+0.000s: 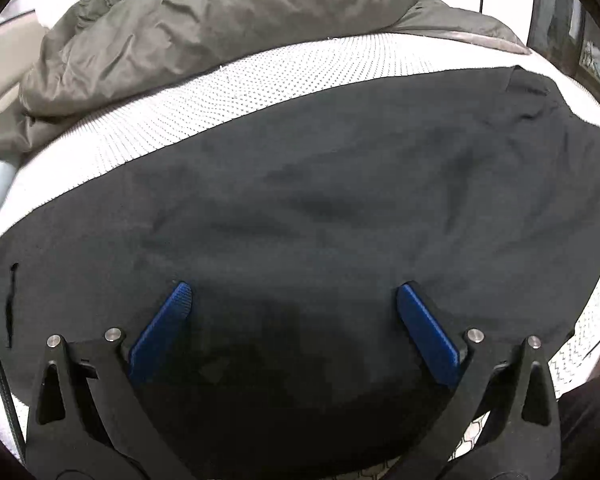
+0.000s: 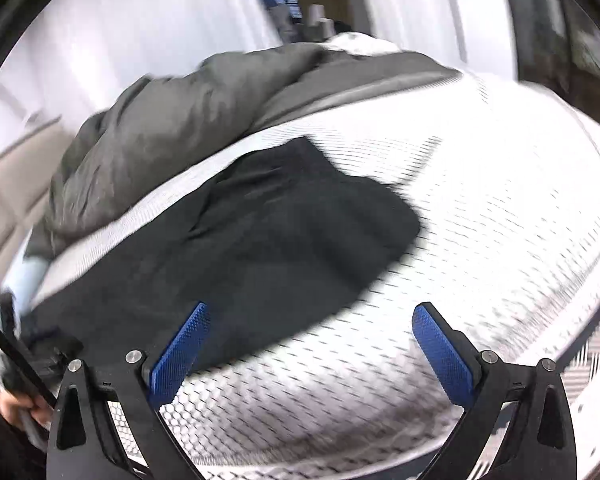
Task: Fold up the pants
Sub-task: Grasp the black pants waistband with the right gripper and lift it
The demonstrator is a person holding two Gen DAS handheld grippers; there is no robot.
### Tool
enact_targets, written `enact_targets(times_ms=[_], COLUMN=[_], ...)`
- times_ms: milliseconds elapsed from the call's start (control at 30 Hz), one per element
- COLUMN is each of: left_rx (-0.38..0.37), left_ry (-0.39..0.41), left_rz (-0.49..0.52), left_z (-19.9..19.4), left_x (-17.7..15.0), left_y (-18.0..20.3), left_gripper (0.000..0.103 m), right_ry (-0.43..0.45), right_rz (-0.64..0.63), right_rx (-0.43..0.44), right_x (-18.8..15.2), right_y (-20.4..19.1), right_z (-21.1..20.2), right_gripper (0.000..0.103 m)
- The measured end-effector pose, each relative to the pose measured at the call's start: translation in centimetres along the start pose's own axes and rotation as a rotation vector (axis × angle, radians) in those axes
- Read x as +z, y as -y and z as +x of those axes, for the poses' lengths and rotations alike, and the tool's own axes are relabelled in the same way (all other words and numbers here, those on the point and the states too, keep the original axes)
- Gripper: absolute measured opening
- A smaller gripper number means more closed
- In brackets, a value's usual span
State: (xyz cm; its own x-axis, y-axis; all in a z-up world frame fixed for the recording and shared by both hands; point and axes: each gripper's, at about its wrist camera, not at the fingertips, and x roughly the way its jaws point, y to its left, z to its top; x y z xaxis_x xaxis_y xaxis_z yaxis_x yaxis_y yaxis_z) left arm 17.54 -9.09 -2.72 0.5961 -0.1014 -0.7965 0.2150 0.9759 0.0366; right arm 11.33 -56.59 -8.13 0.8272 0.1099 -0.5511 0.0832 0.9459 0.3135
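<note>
Black pants [image 1: 320, 208] are lying spread on a white mattress [image 1: 220, 96]; left gripper [image 1: 294, 300] and right gripper [image 2: 310, 316] are hovering, jaws spread wide, gripping nothing.

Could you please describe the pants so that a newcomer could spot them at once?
Find the white dotted mattress filling both views. The pants lie spread flat on its near part, beneath the open left gripper. They are black and smooth, unlike the crumpled grey-green quilt heaped at the far edge.

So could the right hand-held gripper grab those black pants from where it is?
Probably yes: the right hand-held gripper is open, its left finger already over the black pants, with nothing between them on the mattress.
</note>
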Motion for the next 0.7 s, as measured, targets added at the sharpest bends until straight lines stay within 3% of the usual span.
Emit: enact_targets(times_ms=[67, 167, 267, 367, 433, 567, 700], left_rx=[-0.024, -0.015, -0.021, -0.028, -0.033, -0.055, -0.115], left_ry=[-0.008, 0.006, 0.016, 0.017, 0.018, 0.024, 0.049], left_rz=[-0.028, -0.021, -0.027, -0.031, -0.036, -0.045, -0.115], left_z=[0.1, 0.2, 0.1, 0.2, -0.1, -0.4, -1.9], left_x=[-0.2, -0.5, -0.8, -0.7, -0.8, -0.8, -0.9], left_y=[-0.3, -0.1, -0.3, -0.5, -0.5, -0.9, -3.5], left_gripper=[0.103, 0.103, 0.103, 0.103, 0.103, 0.103, 0.102], right_ry=[-0.025, -0.031, -0.016, -0.004, -0.006, 0.056, 0.122], right_rz=[0.096, 0.178, 0.233, 0.291, 0.306, 0.228, 0.043], right_rx=[0.133, 0.288, 0.291, 0.283, 0.286, 0.246, 0.265], right_x=[0.0, 0.6, 2.1, 3.6, 4.8, 6.7, 8.1], right_y=[1.4, 2.5, 2.7, 2.7, 2.0, -1.0, -8.4], right_z=[0.6, 2.8, 5.5, 6.9, 7.4, 5.9, 2.5], right_gripper=[0.102, 0.093, 0.090, 0.076, 0.032, 0.023, 0.021])
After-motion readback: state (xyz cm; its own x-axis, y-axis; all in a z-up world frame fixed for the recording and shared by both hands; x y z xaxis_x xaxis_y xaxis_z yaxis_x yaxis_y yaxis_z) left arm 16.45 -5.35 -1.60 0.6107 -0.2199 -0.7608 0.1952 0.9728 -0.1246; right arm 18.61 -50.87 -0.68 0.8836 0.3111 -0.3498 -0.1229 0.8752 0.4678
